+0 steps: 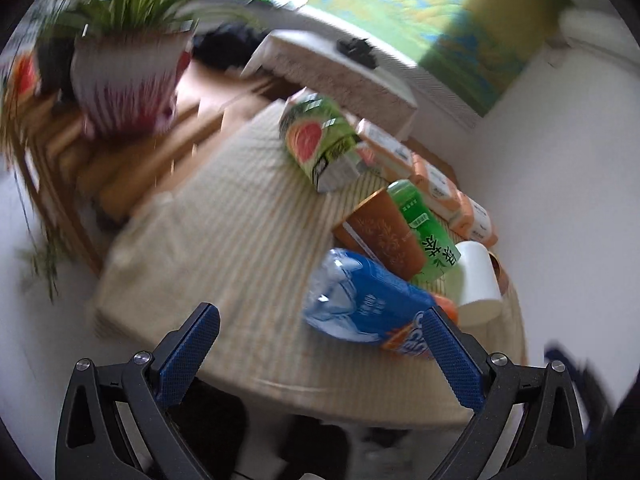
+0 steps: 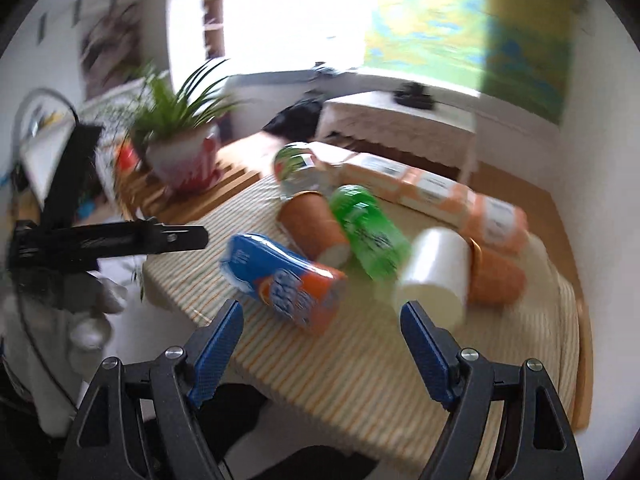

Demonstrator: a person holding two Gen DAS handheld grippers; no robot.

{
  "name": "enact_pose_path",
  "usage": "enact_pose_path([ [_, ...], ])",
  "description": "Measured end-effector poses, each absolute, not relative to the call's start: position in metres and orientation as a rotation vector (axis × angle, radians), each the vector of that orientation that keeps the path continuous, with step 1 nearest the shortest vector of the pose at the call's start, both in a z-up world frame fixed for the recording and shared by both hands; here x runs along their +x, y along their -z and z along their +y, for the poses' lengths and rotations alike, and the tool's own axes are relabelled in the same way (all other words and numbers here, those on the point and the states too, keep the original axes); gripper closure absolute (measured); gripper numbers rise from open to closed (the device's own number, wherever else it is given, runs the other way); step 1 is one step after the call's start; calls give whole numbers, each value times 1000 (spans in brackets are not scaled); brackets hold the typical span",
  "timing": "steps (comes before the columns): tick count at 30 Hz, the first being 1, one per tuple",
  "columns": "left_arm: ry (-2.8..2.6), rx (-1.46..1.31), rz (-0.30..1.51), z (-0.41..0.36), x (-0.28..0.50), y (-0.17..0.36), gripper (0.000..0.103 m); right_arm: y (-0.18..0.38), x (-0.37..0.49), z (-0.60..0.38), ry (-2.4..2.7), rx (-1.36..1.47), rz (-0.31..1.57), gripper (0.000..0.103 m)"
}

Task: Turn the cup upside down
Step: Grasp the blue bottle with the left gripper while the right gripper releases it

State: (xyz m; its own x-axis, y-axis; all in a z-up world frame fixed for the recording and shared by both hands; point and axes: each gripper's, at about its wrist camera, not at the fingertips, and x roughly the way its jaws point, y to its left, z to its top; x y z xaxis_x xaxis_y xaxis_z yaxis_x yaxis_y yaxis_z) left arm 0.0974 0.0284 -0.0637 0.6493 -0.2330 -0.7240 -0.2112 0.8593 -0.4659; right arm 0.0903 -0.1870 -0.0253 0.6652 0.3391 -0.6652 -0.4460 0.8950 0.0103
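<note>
Three cups seem to lie on their sides on the striped tablecloth (image 2: 360, 380): a brown paper cup (image 2: 310, 224) (image 1: 380, 236), a white cup (image 2: 434, 272) (image 1: 478, 276), and an orange-brown cup (image 2: 496, 280) just behind the white one. Motion blur hides which way their mouths face. My right gripper (image 2: 322, 306) is open and empty, hovering over the table's near edge short of the white cup. My left gripper (image 1: 320, 312) is open too, with nothing held; it shows edge-on at the left of the right wrist view (image 2: 192, 238), gripped by a white-gloved hand (image 2: 92, 320).
A blue-and-orange bottle (image 2: 280, 276) (image 1: 368, 308) lies closest to both grippers, a green bottle (image 2: 368, 232) between the brown and white cups. A green carton (image 1: 320, 140) and orange boxes (image 2: 432, 192) line the far side. A potted plant (image 2: 180, 148) stands on a slatted bench to the left.
</note>
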Motion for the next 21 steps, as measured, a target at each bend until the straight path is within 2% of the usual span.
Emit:
enact_pose_path([
  [3,-13,-682,925,21,106,77,0,26,75,-216,-387,-52,715,26],
  [9,-116,-795,936,11,121,94,1,32,49,-243,-293,-52,700,26],
  [15,-175,-860,916,13,134,102,1,39,41,-258,-293,-34,690,26],
  [21,-174,-867,928,10,145,109,7,45,48,-267,-273,-21,687,26],
])
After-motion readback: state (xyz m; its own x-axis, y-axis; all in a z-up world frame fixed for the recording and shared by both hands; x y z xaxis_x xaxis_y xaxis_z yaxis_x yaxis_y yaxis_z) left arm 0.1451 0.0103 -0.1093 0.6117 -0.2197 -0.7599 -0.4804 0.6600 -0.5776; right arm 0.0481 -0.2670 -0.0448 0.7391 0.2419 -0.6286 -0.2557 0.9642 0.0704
